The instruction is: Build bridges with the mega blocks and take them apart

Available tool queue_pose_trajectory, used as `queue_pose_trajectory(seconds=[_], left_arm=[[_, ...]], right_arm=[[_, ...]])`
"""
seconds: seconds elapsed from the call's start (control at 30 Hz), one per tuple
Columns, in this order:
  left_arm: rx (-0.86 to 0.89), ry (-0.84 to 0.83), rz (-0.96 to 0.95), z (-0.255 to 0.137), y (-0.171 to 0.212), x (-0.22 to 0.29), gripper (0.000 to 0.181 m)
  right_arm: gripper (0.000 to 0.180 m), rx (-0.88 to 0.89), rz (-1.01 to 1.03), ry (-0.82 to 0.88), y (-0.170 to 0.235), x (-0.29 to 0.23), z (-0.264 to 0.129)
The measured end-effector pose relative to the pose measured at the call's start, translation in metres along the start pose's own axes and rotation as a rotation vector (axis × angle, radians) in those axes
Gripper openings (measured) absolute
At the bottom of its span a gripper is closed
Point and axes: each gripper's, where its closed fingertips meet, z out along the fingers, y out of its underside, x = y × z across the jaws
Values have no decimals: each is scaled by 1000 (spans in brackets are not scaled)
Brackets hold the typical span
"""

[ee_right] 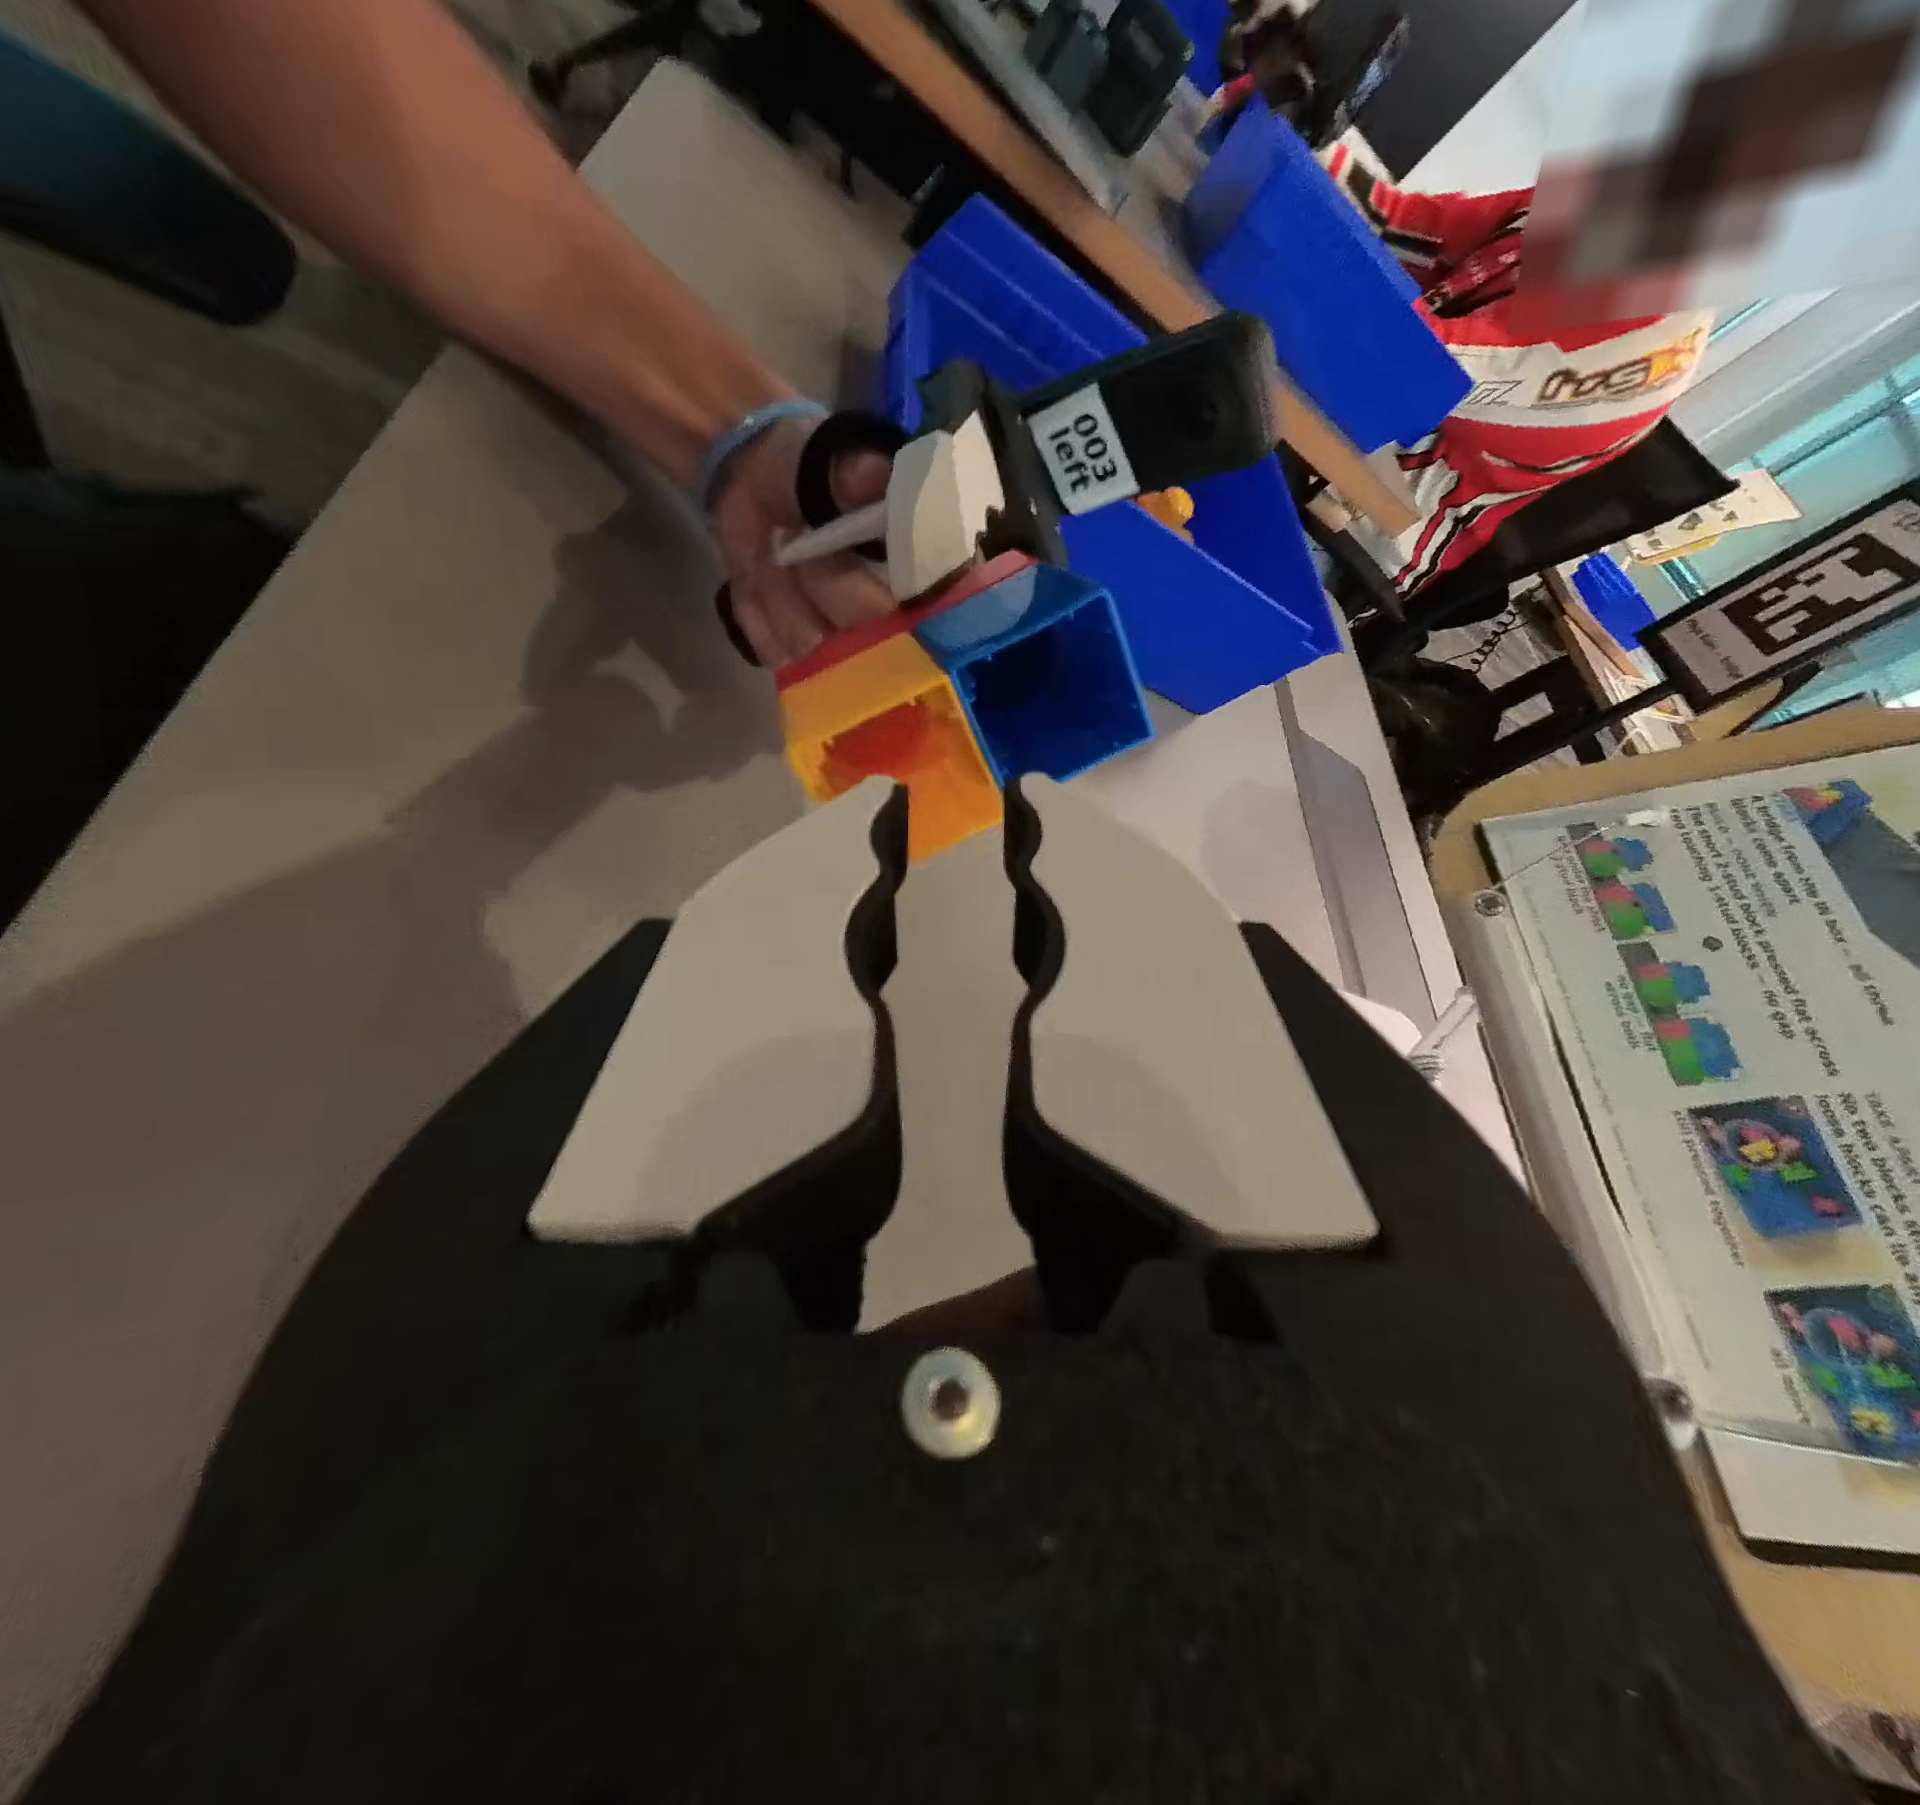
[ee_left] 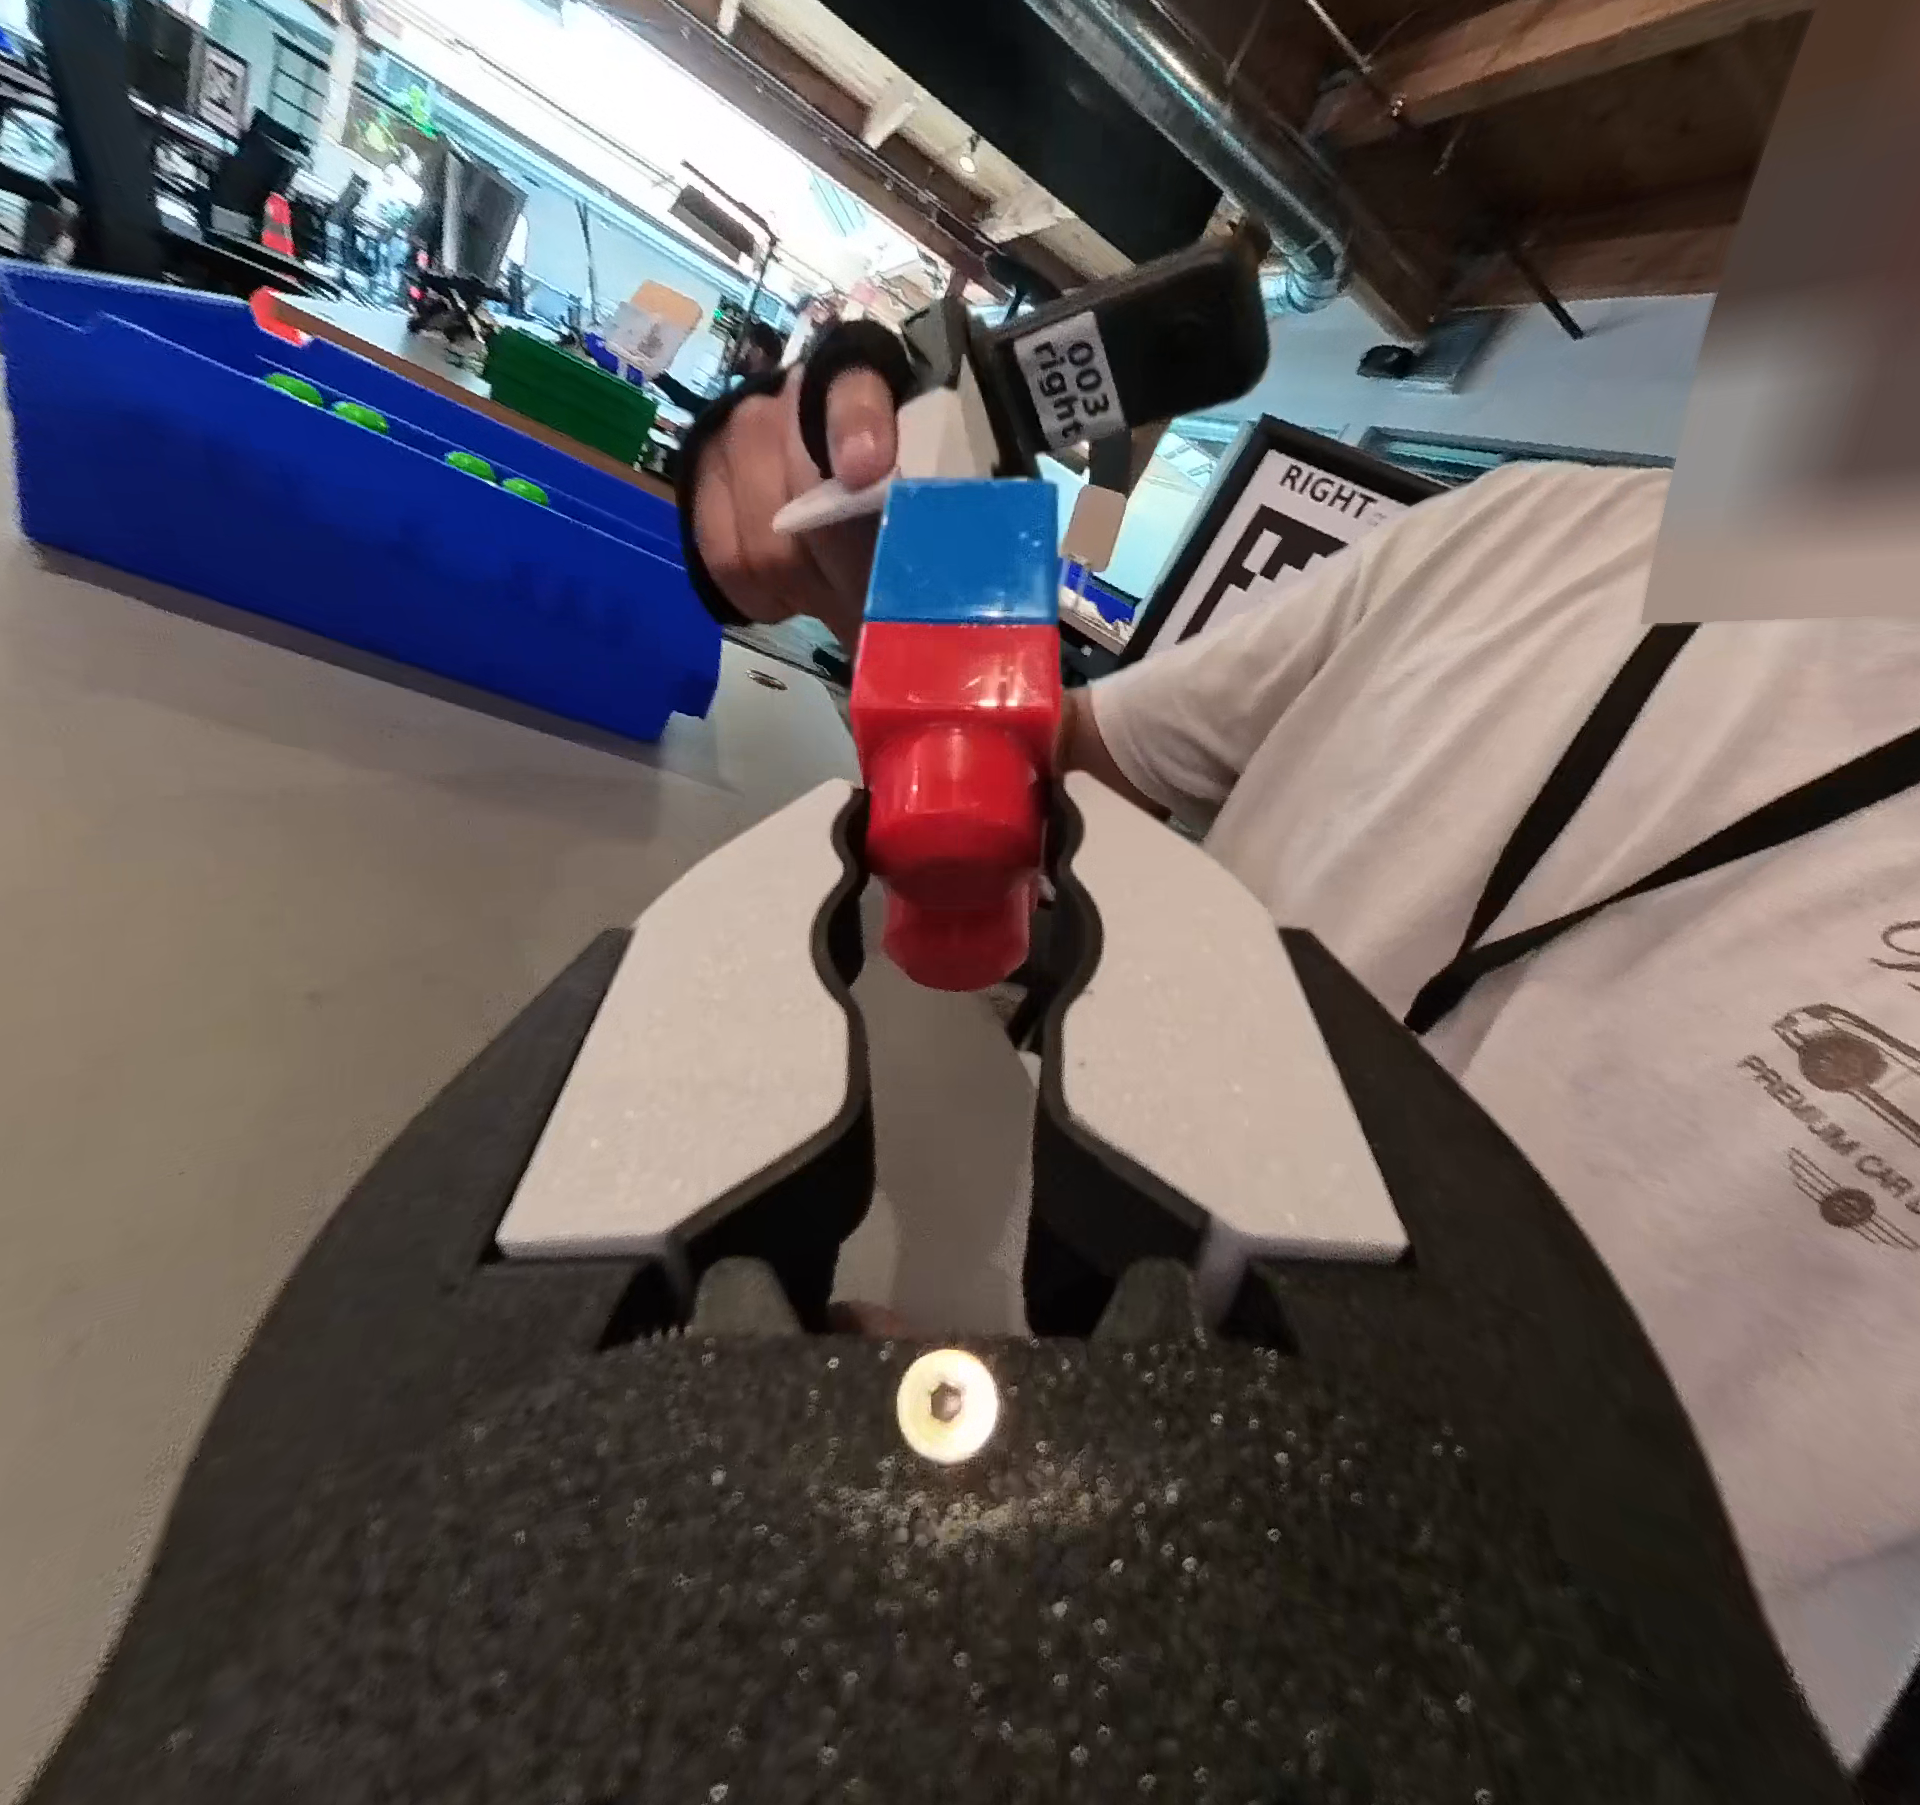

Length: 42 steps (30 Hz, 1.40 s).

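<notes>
Mid-frame, both views: left gripper (ee_left: 951,825) clamped on red two-stud block (ee_left: 951,768); right gripper (ee_right: 951,810) closed on yellow block (ee_right: 883,727). Blue block (ee_right: 1044,685) attached beside yellow. Blue bin (ee_left: 312,508) upper left.

Joined red (ee_left: 951,706), blue (ee_left: 964,555), yellow (ee_right: 883,732) blocks, aloft

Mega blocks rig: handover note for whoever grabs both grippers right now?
Left gripper: shut on the red block, gripping its studs.
Right gripper: shut on the yellow block.
Blocks: red, yellow and blue block form one joined assembly held in the air between both grippers, above the grey table. The red block spans the yellow and blue ones, whose hollow undersides face the right wrist camera. Blue bin behind holds green blocks.
Done: bridge is assembled.
Left: apparently pull the pieces apart; nothing is separated yet.
</notes>
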Motion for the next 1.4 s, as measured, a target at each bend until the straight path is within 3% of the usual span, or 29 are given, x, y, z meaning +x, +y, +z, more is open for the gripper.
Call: queue_pose_trajectory(seconds=[0.23, 0.6, 0.93, 1.13, 1.3, 1.4], left_arm=[[-43, 25, -23, 7, 8, 1, 31], [-23, 35, -43, 4, 8, 1, 31], [25, 15, -92, 6, -3, -3, 35], [-10, -29, -14, 6, 2, -2, 33], [-1, -108, 42, -6, -4, -6, 33], [-69, -227, 126, -16, -1, -16, 33]], right_arm=[[5, 17, -57, -63, -5, -10, 6], [3, 29, -27, -116, -2, -16, 11], [3, 89, 50, -16, -2, -6, 9], [5, 166, 140, 56, 0, -7, 7], [23, 233, 374, 101, 8, 4, -14], [45, 224, 720, 88, 23, 10, -12]])
